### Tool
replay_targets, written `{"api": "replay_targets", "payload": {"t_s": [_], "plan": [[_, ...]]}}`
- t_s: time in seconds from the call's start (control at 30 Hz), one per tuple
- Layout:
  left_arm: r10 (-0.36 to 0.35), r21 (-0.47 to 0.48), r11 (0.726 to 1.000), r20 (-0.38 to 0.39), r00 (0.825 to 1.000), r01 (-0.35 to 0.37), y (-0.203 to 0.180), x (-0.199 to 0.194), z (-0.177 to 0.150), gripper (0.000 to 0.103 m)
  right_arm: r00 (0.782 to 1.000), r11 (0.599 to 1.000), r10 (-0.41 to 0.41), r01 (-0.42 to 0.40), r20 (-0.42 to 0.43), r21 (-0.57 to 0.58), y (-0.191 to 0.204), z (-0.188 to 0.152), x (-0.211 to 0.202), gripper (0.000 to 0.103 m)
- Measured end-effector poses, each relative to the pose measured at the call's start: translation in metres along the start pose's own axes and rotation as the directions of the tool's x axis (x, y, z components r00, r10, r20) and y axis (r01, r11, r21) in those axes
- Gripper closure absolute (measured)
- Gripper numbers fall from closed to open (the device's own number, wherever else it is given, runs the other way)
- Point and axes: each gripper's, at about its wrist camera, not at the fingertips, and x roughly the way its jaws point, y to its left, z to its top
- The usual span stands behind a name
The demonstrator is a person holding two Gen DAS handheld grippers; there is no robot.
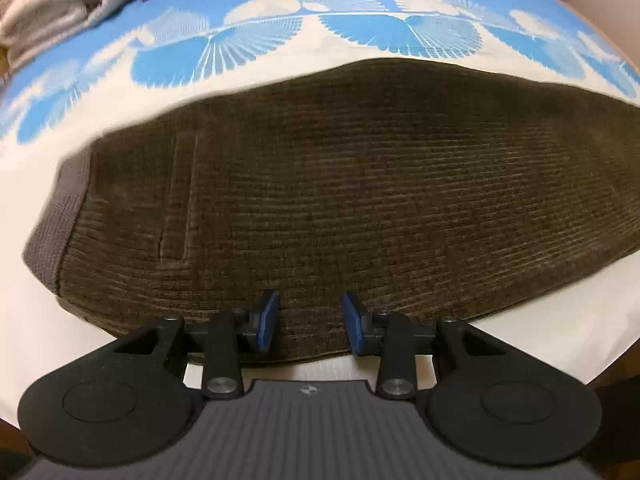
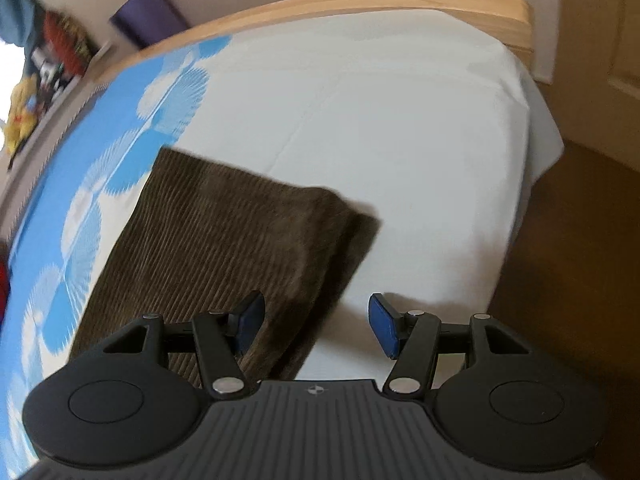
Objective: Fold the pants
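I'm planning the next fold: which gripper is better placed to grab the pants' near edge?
Probably the left gripper: its open jaws sit right over the near edge of the pants. The right gripper, also open, straddles their corner, partly over bare sheet.

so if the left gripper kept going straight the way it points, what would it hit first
Most likely the brown pants. The left gripper points steeply down with its open jaws over the cloth's near edge, nothing between them. Depth is hard to judge, so the gap is unclear.
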Motion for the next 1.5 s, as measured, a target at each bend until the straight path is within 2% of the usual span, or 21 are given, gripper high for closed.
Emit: {"api": "replay_targets", "payload": {"t_s": [0.07, 0.1, 0.17, 0.37, 0.43, 0.5, 0.57, 0.63, 0.8, 0.9, 1.0, 1.03, 1.07, 1.1, 1.17, 1.23, 1.33, 1.37, 1.43, 1.47, 1.5], "plan": [[-0.024, -0.017, 1.0, 0.021, 0.999, 0.024, -0.001, -0.008, -0.003, 0.061, 1.0, 0.998, 0.031, -0.031, 0.002, 0.058, -0.009, 0.003, 0.0, 0.043], [-0.025, -0.023, 0.999, 0.006, 1.0, 0.025, -0.001, -0.007, -0.005, 0.06, 0.999, 0.995, 0.05, -0.05, 0.005, 0.085, -0.013, 0.004, 0.001, 0.043], [-0.007, -0.005, 1.0, 0.011, 1.0, 0.007, -0.003, -0.006, -0.011, 0.058, 0.997, 0.99, 0.076, -0.077, 0.006, 0.121, -0.017, 0.005, 0.003, 0.043], [-0.001, 0.021, 1.0, 0.024, 1.0, 0.001, -0.006, -0.002, -0.01, 0.057, 0.995, 0.982, 0.086, -0.093, 0.05, 0.167, -0.014, 0.008, 0.014, 0.045], [-0.011, 0.015, 1.0, 0.022, 1.0, 0.011, -0.003, 0.0, -0.008, 0.057, 0.996, 0.984, 0.068, -0.078, 0.064, 0.159, -0.008, 0.008, 0.018, 0.056], [-0.014, 0.015, 1.0, 0.021, 1.0, 0.014, -0.003, -0.001, -0.008, 0.057, 0.997, 0.988, 0.026, -0.038, 0.078, 0.153, -0.003, 0.005, 0.022, 0.077], [-0.012, 0.022, 1.0, 0.023, 1.0, 0.011, -0.004, -0.002, -0.008, 0.057, 0.996, 0.988, 0.011, -0.025, 0.092, 0.149, 0.0, 0.003, 0.024, 0.084], [-0.012, 0.028, 1.0, 0.024, 1.0, 0.011, -0.004, 0.003, -0.005, 0.057, 0.994, 0.99, 0.006, -0.021, 0.111, 0.139, 0.003, 0.004, 0.022, 0.088], [-0.025, 0.017, 1.0, 0.02, 0.999, 0.025, -0.002, 0.004, -0.004, 0.057, 0.976, 0.996, 0.033, -0.05, 0.216, 0.076, 0.023, -0.001, 0.001, 0.091], [-0.034, 0.011, 0.999, 0.017, 0.999, 0.034, -0.001, 0.003, -0.005, 0.057, 0.968, 0.999, 0.022, -0.03, 0.251, 0.027, 0.038, -0.004, -0.011, 0.091], [-0.044, 0.01, 0.999, 0.011, 0.999, 0.044, 0.001, 0.003, -0.004, 0.057, 0.95, 0.995, 0.041, -0.011, 0.31, -0.101, 0.068, -0.007, -0.034, 0.091], [-0.047, 0.016, 0.999, 0.009, 0.999, 0.047, 0.001, 0.003, -0.003, 0.057, 0.938, 0.983, 0.065, -0.001, 0.339, -0.185, 0.085, -0.012, -0.044, 0.091], [-0.05, 0.018, 0.999, 0.007, 0.999, 0.05, 0.002, 0.003, -0.003, 0.057, 0.923, 0.955, 0.096, 0.02, 0.372, -0.297, 0.107, -0.021, -0.056, 0.091], [-0.055, 0.017, 0.998, 0.005, 0.998, 0.055, 0.002, 0.003, -0.003, 0.057, 0.905, 0.909, 0.142, 0.04, 0.4, -0.414, 0.131, -0.035, -0.07, 0.091], [-0.065, 0.013, 0.998, 0.003, 0.998, 0.065, 0.005, 0.004, -0.003, 0.057, 0.866, 0.786, 0.276, 0.048, 0.418, -0.617, 0.175, -0.072, -0.1, 0.091], [-0.073, 0.013, 0.997, 0.003, 0.997, 0.073, 0.006, 0.004, -0.003, 0.057, 0.824, 0.633, 0.424, 0.027, 0.375, -0.774, 0.21, -0.122, -0.131, 0.091], [-0.084, 0.007, 0.996, 0.006, 0.996, 0.083, 0.009, 0.004, -0.004, 0.057, 0.774, 0.377, 0.595, -0.029, 0.218, -0.926, 0.239, -0.215, -0.166, 0.091], [-0.084, 0.012, 0.996, 0.007, 0.996, 0.084, 0.008, 0.004, -0.004, 0.057, 0.767, 0.303, 0.622, -0.054, 0.155, -0.951, 0.242, -0.244, -0.172, 0.091], [-0.084, 0.017, 0.996, 0.008, 0.996, 0.084, 0.008, 0.005, -0.004, 0.057, 0.77, 0.162, 0.638, -0.109, 0.02, -0.981, 0.24, -0.299, -0.172, 0.091], [-0.085, 0.018, 0.996, 0.009, 0.996, 0.085, 0.008, 0.005, -0.004, 0.057, 0.784, 0.106, 0.618, -0.153, -0.055, -0.983, 0.237, -0.324, -0.166, 0.091], [-0.088, 0.017, 0.996, 0.01, 0.996, 0.087, 0.009, 0.005, -0.004, 0.057, 0.819, 0.051, 0.55, -0.23, -0.165, -0.972, 0.233, -0.35, -0.15, 0.09]]}}
